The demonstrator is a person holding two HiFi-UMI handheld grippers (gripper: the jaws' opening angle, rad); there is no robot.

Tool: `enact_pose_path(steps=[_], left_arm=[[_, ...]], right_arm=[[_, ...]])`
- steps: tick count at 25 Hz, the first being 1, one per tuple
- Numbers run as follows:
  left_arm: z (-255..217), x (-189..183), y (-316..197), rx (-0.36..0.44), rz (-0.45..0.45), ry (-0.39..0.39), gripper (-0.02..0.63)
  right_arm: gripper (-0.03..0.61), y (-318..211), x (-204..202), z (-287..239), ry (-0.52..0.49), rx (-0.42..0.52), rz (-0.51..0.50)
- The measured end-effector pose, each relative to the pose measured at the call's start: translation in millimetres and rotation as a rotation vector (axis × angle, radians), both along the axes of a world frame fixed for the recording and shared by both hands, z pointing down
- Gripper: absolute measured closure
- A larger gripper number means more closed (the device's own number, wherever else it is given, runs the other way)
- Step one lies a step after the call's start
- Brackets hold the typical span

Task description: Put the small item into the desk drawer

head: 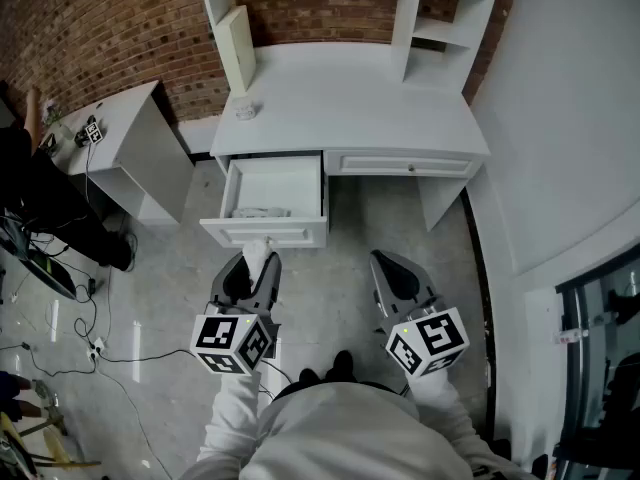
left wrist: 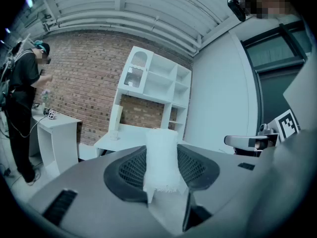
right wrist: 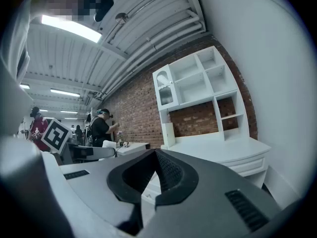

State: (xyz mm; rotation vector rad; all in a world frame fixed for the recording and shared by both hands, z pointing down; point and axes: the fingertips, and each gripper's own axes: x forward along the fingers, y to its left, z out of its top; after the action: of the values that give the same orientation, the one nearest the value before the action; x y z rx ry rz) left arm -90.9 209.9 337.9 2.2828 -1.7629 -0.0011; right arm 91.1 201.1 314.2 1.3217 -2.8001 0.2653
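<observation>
My left gripper is shut on a small white, soft-looking item, which stands up between its jaws in the left gripper view. It hovers just in front of the white desk's open left drawer. A crumpled white thing lies inside that drawer. My right gripper hangs beside it, lower right of the drawer, shut with nothing in it; its tips meet in the right gripper view.
The desk's right drawer is shut. A small pale object and a leaning white board sit on the desktop. A white side table stands left, with cables on the floor. A person stands by it.
</observation>
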Motion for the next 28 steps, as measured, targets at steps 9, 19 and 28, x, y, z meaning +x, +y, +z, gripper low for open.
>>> enact_pose_path(steps=[9,19,28], left_arm=[[1,5,-6,0.002,-0.017,0.017,0.425],[-16,9,-6,0.047,-0.045,0.009,0.425],[-14,3,-36,0.048,-0.055,0.003,0.425]], right_arm=[[0.551,-3,8,1,-0.031,-0.004,-0.009],[0.551,-4,30,2,-0.062,-0.020,0.013],[0.551,-28,41,4,-0.069,-0.027,0.046]])
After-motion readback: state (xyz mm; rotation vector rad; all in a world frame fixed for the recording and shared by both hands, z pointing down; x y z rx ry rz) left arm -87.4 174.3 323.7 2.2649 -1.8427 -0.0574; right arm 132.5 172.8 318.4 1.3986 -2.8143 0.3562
